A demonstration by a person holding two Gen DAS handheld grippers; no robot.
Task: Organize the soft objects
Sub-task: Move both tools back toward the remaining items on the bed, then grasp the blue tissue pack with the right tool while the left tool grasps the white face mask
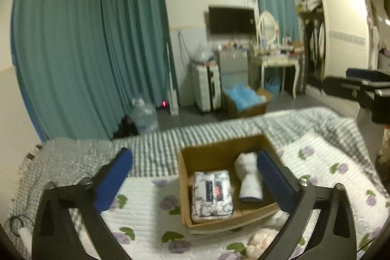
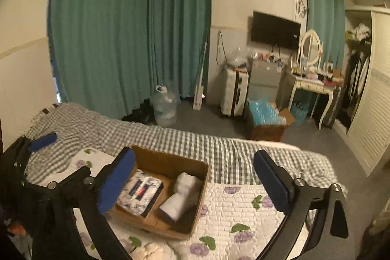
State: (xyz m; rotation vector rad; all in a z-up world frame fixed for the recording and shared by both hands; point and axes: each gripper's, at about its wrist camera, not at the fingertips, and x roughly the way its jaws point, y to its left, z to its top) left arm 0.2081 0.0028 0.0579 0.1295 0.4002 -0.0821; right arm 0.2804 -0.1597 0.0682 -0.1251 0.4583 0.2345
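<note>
An open cardboard box sits on the floral quilt on the bed. Inside lie a blue-and-white patterned pack and a rolled white cloth. A cream plush thing lies on the quilt in front of the box. My left gripper is open and empty, above the box's near side. My right gripper is open and empty, over the box's right side. The right gripper also shows at the right edge of the left wrist view; the left gripper shows at the left in the right wrist view.
A grey checked blanket covers the bed's far part. Beyond on the floor stand a water jug, a white suitcase, a carton of blue bags and a dressing table. Teal curtains hang behind.
</note>
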